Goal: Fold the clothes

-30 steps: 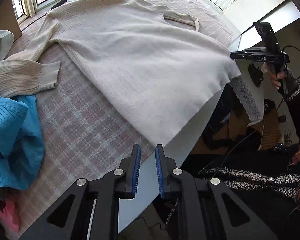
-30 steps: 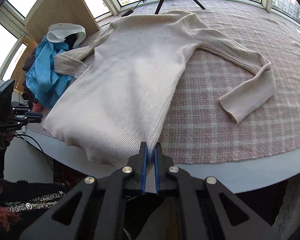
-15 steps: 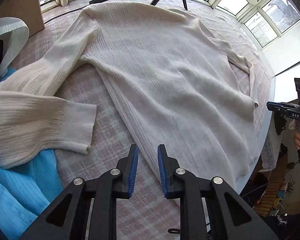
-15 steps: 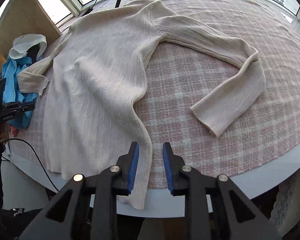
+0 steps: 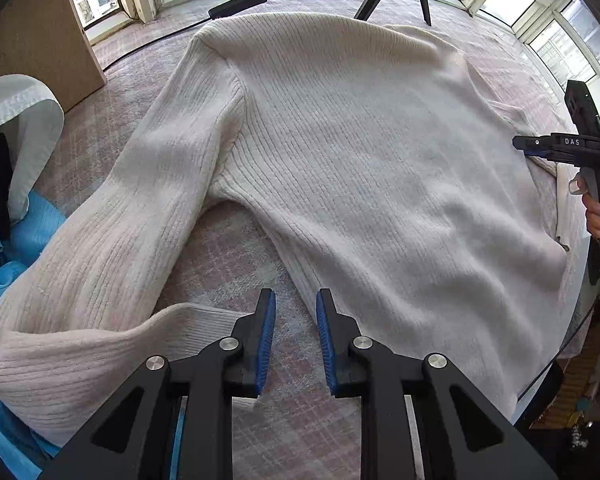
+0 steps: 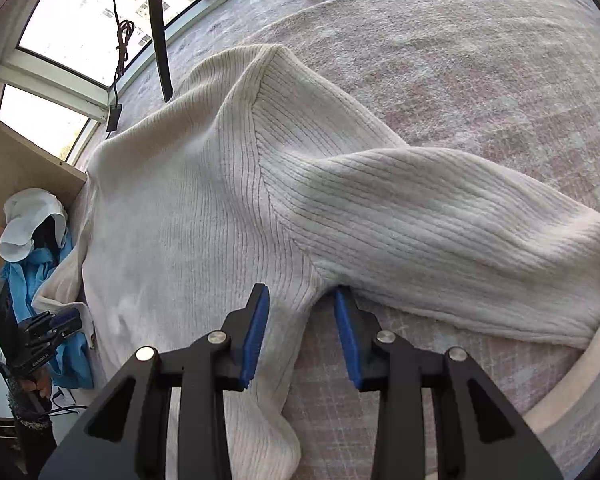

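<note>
Sweater (image 5: 360, 168), cream ribbed, lies spread flat on the pink plaid tablecloth (image 5: 236, 256). I read "DAS" on my right gripper (image 6: 300, 332); its jaws gape around the underarm seam. My left gripper (image 5: 295, 336) hovers parted, holding nothing, beside the side hem.

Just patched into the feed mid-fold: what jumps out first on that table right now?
A cream ribbed sweater lies spread flat over the pink plaid tablecloth, filling both views. The open right gripper straddles its side edge at the armpit; the open left gripper hovers by the other side. A blue garment is heaped at the table's left edge.
</note>
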`<state>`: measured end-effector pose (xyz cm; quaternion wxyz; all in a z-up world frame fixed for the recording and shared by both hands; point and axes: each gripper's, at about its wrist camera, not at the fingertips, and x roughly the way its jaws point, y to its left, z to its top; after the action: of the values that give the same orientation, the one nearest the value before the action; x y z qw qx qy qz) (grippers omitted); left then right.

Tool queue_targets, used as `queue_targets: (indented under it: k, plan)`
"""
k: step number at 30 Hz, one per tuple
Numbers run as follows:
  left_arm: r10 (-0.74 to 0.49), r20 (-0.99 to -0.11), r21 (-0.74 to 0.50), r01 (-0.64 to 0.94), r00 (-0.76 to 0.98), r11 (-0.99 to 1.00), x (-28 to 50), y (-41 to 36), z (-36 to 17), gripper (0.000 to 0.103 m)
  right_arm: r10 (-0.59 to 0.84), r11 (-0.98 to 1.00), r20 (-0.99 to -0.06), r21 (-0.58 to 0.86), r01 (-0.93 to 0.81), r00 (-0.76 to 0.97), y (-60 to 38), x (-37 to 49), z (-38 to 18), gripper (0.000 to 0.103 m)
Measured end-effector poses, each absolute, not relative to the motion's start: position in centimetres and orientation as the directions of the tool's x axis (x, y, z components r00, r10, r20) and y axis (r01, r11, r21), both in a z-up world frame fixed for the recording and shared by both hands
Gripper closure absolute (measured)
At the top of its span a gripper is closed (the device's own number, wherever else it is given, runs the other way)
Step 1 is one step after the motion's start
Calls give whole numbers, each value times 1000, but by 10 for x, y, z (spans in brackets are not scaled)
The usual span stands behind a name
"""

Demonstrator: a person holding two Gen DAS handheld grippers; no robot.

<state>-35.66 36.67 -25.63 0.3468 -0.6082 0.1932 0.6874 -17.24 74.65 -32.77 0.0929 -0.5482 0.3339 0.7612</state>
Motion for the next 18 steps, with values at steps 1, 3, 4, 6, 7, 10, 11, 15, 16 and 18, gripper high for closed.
queue_targets:
  k: [1,3,4,6,7,10,11,15,16,18]
  plan:
    - [240,-971,-160,-703,-15,-693,-359,364,-260,83,-211,-767,-892,404,-498,-399,748,-175,-326,70]
    - [248,-969,-177,-688,-6,-704,-364,361,-265,83,-172,-789,-893,378,-484,-416,751,-181,-320,94]
    - [254,-967,-186,-680,-1,-710,-367,360,-267,83,-131,-806,-891,352,-476,-435,755,-181,-309,95]
    - [266,-964,-205,-663,8,-720,-372,358,-272,81,-42,-808,-863,325,-491,-503,770,-175,-283,95]
    - [272,-962,-214,-655,12,-725,-374,357,-274,77,-42,-799,-858,337,-499,-513,777,-176,-277,95]
    - [296,-955,-246,-642,31,-727,-378,362,-281,72,-69,-799,-888,322,-508,-454,780,-192,-289,95]
    - [296,-955,-238,-651,22,-720,-376,365,-281,72,-62,-814,-903,293,-501,-426,775,-198,-295,95]
    - [283,-959,-197,-688,-13,-699,-372,368,-278,98,-67,-837,-911,273,-475,-406,766,-201,-303,92]
    - [280,-960,-186,-696,-22,-693,-371,368,-277,98,-64,-838,-911,270,-473,-407,765,-202,-303,92]
    - [264,-963,-158,-693,-48,-703,-372,358,-273,98,-59,-842,-911,265,-471,-409,764,-203,-304,92]
